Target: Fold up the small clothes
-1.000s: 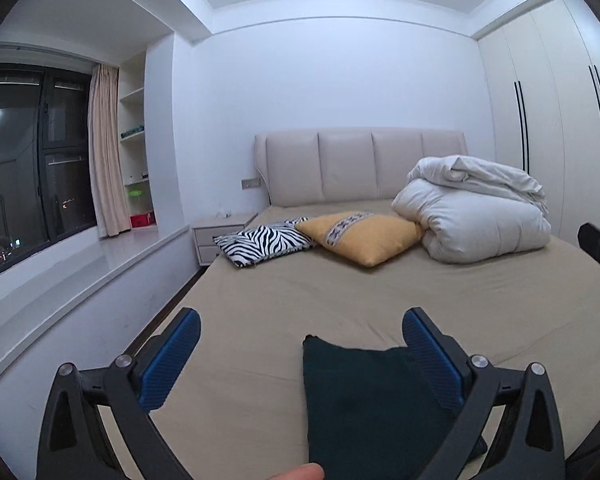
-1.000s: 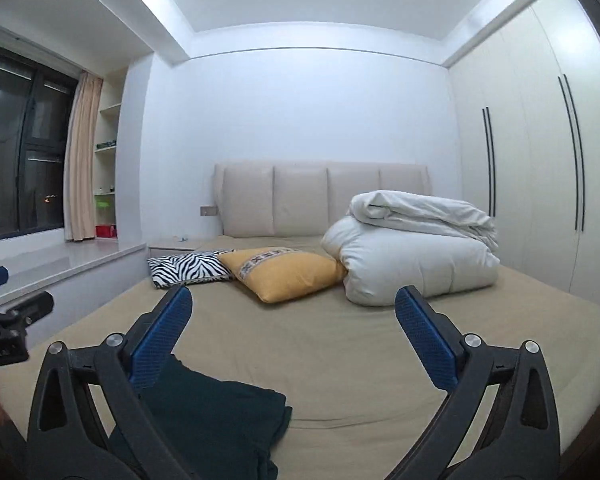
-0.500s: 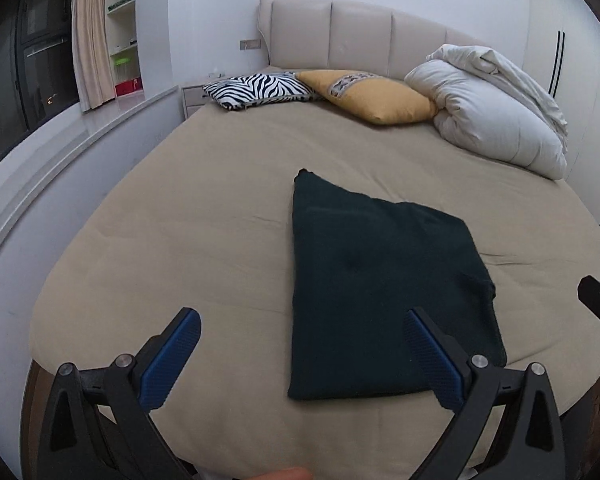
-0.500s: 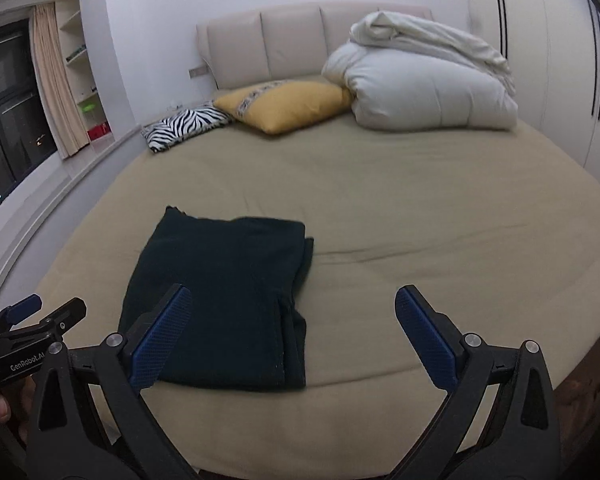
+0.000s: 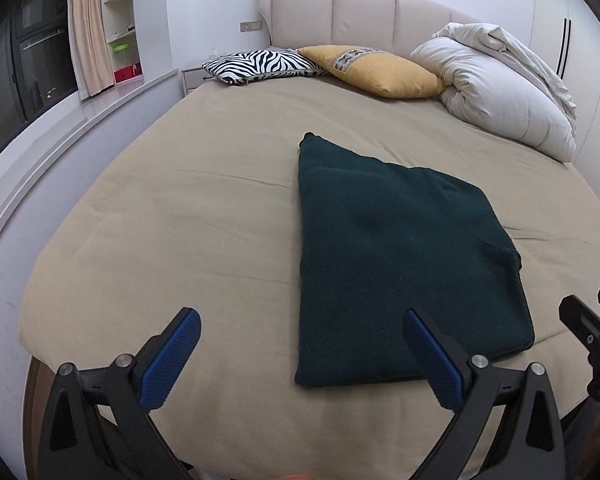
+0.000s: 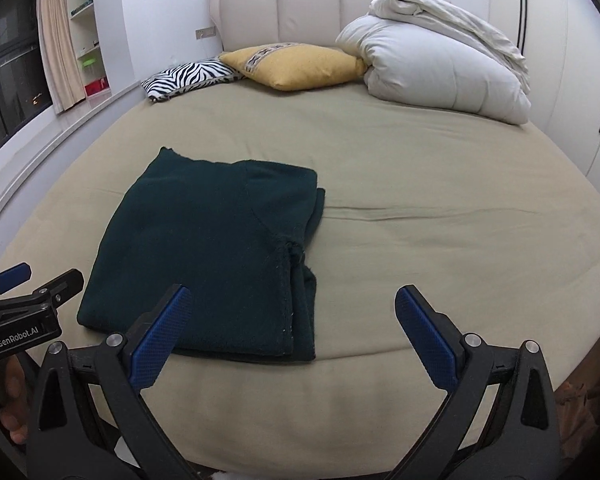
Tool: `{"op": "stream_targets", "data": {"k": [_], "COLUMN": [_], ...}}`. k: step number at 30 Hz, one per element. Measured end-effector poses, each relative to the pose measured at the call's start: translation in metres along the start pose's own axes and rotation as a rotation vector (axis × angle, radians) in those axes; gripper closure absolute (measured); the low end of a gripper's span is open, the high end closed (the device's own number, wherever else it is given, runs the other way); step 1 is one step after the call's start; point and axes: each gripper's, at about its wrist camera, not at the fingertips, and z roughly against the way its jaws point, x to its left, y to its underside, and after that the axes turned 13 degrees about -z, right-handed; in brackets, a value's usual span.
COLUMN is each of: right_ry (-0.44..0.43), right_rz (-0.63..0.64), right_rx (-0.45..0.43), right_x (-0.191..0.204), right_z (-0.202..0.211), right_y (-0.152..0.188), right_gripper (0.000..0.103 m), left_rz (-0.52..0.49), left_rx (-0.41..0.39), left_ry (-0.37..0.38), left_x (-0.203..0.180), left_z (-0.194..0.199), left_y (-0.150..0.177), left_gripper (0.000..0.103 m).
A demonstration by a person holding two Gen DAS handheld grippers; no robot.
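Garment: one dark green folded garment [image 5: 400, 260], lying flat near the foot edge of the bed [image 5: 204, 200]; layered edges show along its right side in the right wrist view.
Grippers: two. Left gripper [image 5: 300, 356], jaws spread wide, nothing between them. Right gripper [image 6: 292, 332], jaws likewise spread wide and holding nothing.
Pillows: two, one zebra-striped pillow [image 5: 260, 65] and one yellow pillow [image 5: 376, 72], side by side at the headboard [image 5: 364, 12].
Bedding: one white duvet [image 5: 500, 96], bundled at the head of the bed, right side.
Garment against left jaws: its near edge lies just beyond the fingertips, with the right finger overlapping its near right corner in view; whether they touch cannot be told.
Garment against right jaws: the left finger [image 6: 160, 336] overlaps the near edge in view; most of the garment lies left of the gap.
Hidden or cut off: the near rim of the bed behind both gripper frames; only the tip of the right gripper shows at the left wrist view's right edge; a hand [image 6: 8, 392] is partly seen at the lower left of the right wrist view, holding the left gripper.
Hard to make out: the kind of garment.
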Motion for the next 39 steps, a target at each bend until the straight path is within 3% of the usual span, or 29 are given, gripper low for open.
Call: {"op": "stream_targets", "data": {"k": [15, 39], "right_ry": [0.011, 0.017], "right_rz": [-0.015, -0.012], "right_rx": [0.062, 0.078], "right_x": [0.004, 0.006], "right_z": [-0.014, -0.018], "right_y": [0.011, 0.014], "right_gripper": [0.0, 0.0], "left_rz": [-0.009, -0.011], "left_rx": [0.001, 0.007], "left_ry": [-0.013, -0.017], "left_x": [-0.003, -0.005], "left_z": [-0.002, -0.004], "left_y": [0.004, 0.007], "left_gripper": [0.0, 0.0]}}
